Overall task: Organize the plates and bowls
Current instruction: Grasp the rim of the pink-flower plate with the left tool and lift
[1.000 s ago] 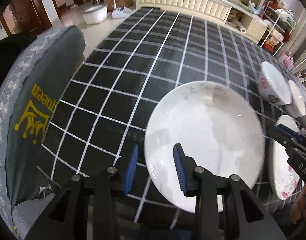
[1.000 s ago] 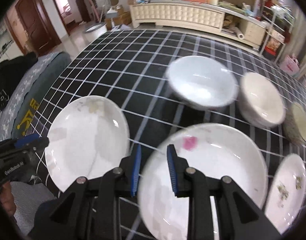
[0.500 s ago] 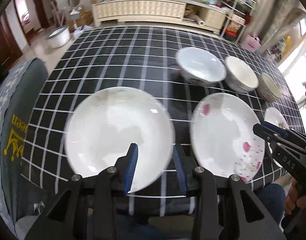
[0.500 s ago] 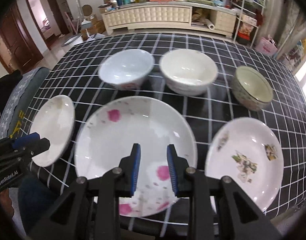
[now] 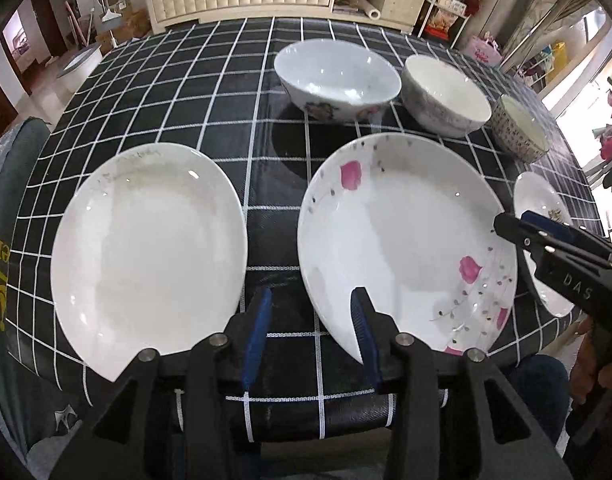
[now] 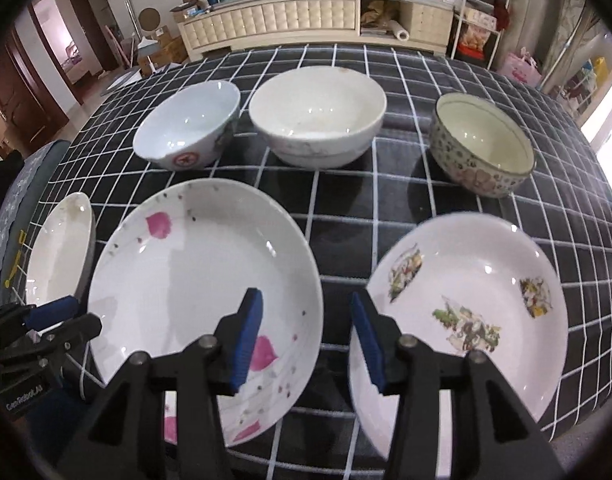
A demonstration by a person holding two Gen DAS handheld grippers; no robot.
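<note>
Three plates lie along the table's near edge: a plain white plate (image 5: 146, 248), a pink-flowered plate (image 5: 402, 244) (image 6: 202, 288) and a plate with green and brown pictures (image 6: 462, 300). Behind them stand a pale blue bowl (image 6: 186, 124), a white bowl (image 6: 318, 116) and a speckled bowl (image 6: 482, 148). My left gripper (image 5: 308, 324) is open and empty over the gap between the white and pink plates. My right gripper (image 6: 306, 332) is open and empty over the gap between the pink and pictured plates.
The table wears a black cloth with a white grid (image 5: 210, 92). A grey cushioned chair (image 5: 10, 208) stands at its left end. A long cream cabinet (image 6: 306, 20) and shelves line the far wall.
Both wrist views have swung to the right and pulled back, so the whole row of plates and bowls now shows. Both grippers have opened wider.
</note>
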